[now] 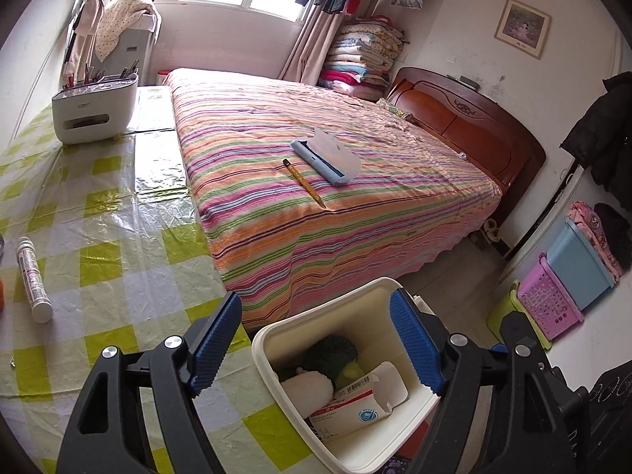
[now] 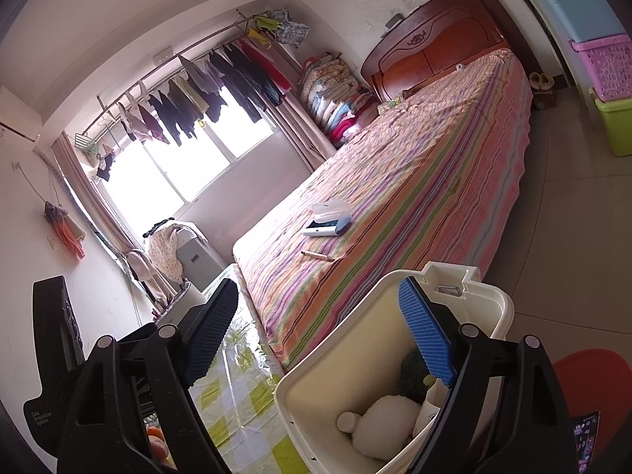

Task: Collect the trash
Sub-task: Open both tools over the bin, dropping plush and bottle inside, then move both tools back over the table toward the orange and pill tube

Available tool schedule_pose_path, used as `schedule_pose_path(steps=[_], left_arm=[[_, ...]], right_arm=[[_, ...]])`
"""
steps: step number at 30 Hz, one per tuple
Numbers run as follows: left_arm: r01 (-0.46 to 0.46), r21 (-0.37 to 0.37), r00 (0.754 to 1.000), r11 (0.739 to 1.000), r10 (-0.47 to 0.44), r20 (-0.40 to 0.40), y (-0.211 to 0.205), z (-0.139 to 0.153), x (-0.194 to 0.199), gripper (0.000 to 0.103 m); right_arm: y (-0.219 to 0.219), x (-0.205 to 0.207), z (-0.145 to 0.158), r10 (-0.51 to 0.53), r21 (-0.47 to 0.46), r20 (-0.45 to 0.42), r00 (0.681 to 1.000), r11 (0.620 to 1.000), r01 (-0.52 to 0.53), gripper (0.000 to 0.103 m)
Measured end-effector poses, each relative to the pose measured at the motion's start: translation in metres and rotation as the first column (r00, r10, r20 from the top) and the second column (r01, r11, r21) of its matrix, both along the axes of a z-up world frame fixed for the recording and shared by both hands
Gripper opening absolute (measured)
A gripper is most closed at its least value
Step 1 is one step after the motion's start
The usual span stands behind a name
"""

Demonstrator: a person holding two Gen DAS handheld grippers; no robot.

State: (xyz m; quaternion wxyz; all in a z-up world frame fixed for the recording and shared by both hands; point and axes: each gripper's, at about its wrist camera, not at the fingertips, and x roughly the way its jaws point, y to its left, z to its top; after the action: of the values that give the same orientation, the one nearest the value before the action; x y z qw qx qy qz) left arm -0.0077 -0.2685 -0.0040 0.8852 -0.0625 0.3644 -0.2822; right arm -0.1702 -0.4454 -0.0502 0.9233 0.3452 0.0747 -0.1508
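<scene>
A white trash bin [image 1: 355, 316] stands on the floor beside the table, just under my left gripper [image 1: 316, 343], which is open with nothing between its blue pads. Inside the bin lie a white carton with a barcode [image 1: 351, 403], a white fluffy ball [image 1: 306, 393] and a dark green lump [image 1: 330, 355]. In the right wrist view the bin [image 2: 486, 288] is below my right gripper [image 2: 318, 335]. It is open too, one pad over the bin's inside and the other outside its near wall, not pressing it. A white tube [image 1: 33, 280] lies on the checked table [image 1: 118, 260].
A striped bed [image 1: 316, 217] borders the table, with a pencil [image 1: 304, 183] and a blue brush case [image 1: 326, 156] on it. A white organiser [image 1: 94, 106] stands at the table's far end. Coloured crates [image 1: 561, 284] line the right wall; an orange stool [image 2: 584, 379] stands beside the bin.
</scene>
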Motion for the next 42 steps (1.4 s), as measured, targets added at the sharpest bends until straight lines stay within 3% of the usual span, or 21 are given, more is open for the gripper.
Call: schedule_pose_path(steps=[6, 14, 19, 25, 30, 34, 38, 42], left_arm=[[-0.046, 0.050, 0.998, 0.998, 0.043, 0.052, 0.028, 0.006, 0.001, 0.075], [-0.157, 0.090, 0.983, 0.984, 0.146, 0.116, 0.109, 0.018, 0.008, 0.075], [-0.261, 0.152, 0.954, 0.953, 0.231, 0.191, 0.171, 0.017, 0.011, 0.075], [-0.321, 0.198, 0.936, 0.926, 0.278, 0.217, 0.233, 0.008, 0.010, 0.075], [-0.341, 0.166, 0.934, 0.925, 0.314, 0.168, 0.267, -0.002, 0.016, 0.075], [-0.347, 0.198, 0.935, 0.917, 0.322, 0.148, 0.274, -0.009, 0.025, 0.075], [-0.345, 0.215, 0.937, 0.913, 0.322, 0.137, 0.281, -0.012, 0.036, 0.075], [-0.336, 0.208, 0.941, 0.918, 0.319, 0.114, 0.290, -0.014, 0.053, 0.075]], right_arm=[[0.011, 0.011, 0.002, 0.042, -0.028, -0.025, 0.999, 0.999, -0.043, 0.092], [0.049, 0.034, 0.010, 0.146, -0.113, -0.075, 0.986, 0.982, -0.154, 0.093], [0.082, 0.054, 0.012, 0.225, -0.147, -0.112, 0.968, 0.960, -0.240, 0.093], [0.134, 0.085, 0.007, 0.341, -0.146, -0.157, 0.927, 0.920, -0.363, 0.093], [0.177, 0.105, 0.010, 0.439, -0.163, -0.172, 0.882, 0.870, -0.465, 0.093], [0.208, 0.128, 0.022, 0.511, -0.212, -0.209, 0.834, 0.809, -0.548, 0.093], [0.238, 0.157, 0.036, 0.581, -0.277, -0.262, 0.770, 0.719, -0.637, 0.096], [0.261, 0.192, 0.043, 0.646, -0.306, -0.336, 0.685, 0.613, -0.728, 0.096]])
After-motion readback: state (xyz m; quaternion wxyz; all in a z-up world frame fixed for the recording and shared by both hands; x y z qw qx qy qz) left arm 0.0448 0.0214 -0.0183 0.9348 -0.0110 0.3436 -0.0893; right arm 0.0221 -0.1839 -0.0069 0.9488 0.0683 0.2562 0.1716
